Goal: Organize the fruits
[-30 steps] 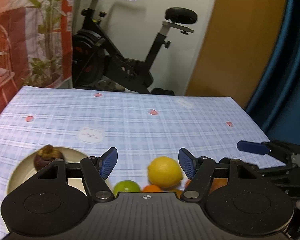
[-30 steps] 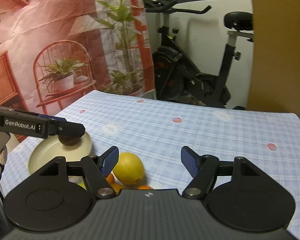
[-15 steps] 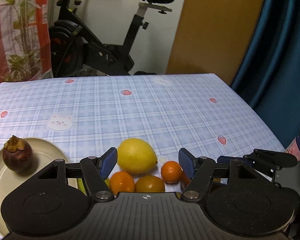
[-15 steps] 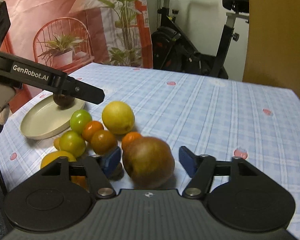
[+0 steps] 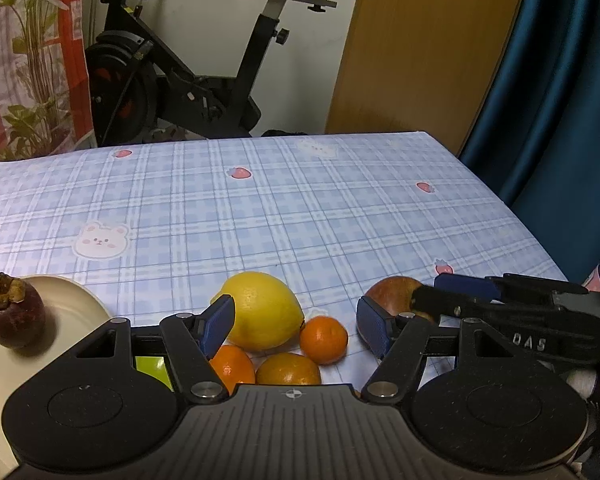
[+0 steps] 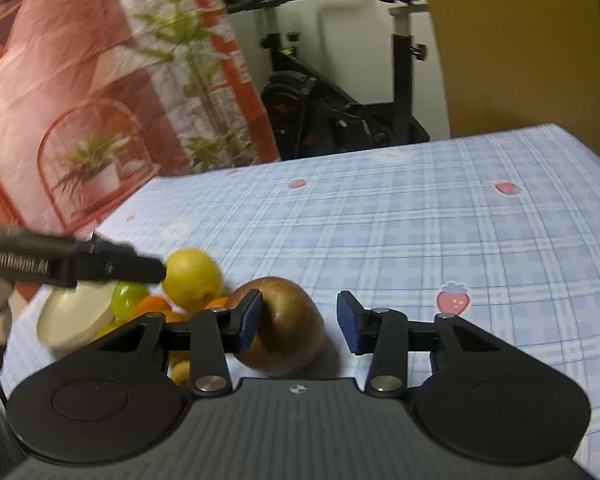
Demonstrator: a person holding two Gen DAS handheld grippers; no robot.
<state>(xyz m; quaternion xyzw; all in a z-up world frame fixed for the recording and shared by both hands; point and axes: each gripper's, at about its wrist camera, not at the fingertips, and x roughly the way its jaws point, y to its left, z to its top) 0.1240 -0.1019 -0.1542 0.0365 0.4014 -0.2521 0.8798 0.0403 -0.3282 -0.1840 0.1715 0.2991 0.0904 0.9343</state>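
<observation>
Our right gripper is closing around the apple; its left pad touches it, the right is apart. Our left gripper gapes over the lemon, empty.

Black exercise bike against a white wall, wooden panel beside blue curtain, plant-print backdrop, blue plaid-covered surface

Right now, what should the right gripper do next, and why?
Probably nudge left, then finish closing. The right gripper is closing with the apple between its jaws, but off-centre: the left pad touches it, the right pad stands clear.
</observation>
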